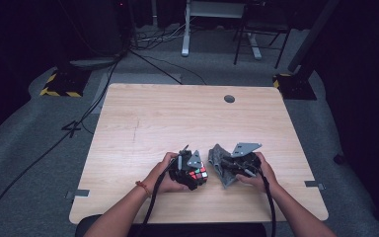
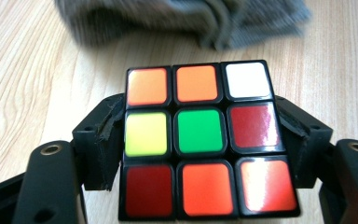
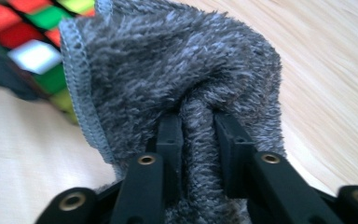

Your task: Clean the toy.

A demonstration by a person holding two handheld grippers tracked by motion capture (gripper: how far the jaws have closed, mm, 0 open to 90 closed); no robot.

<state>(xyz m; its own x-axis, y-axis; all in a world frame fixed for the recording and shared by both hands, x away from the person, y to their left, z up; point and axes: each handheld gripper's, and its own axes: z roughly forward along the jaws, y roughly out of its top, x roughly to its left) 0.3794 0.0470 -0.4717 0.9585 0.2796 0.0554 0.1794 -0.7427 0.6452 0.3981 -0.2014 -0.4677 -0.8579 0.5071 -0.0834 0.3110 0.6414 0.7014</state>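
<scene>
Left gripper (image 2: 198, 154) clamps the cube (image 2: 200, 140) by 2 sides – jaws cube-wide. Right gripper (image 3: 198, 135) pinches a fold of cloth (image 3: 177, 60) – jaws narrow.

From the high view we see the pale tabletop (image 1: 187, 118) lit brightly from above while the room around it sinks into near black. Up close, we find white glare on the cube (image 2: 200, 140) stickers, the grey cloth (image 2: 186, 21) beyond it blurred, and the near jaws soft.
</scene>
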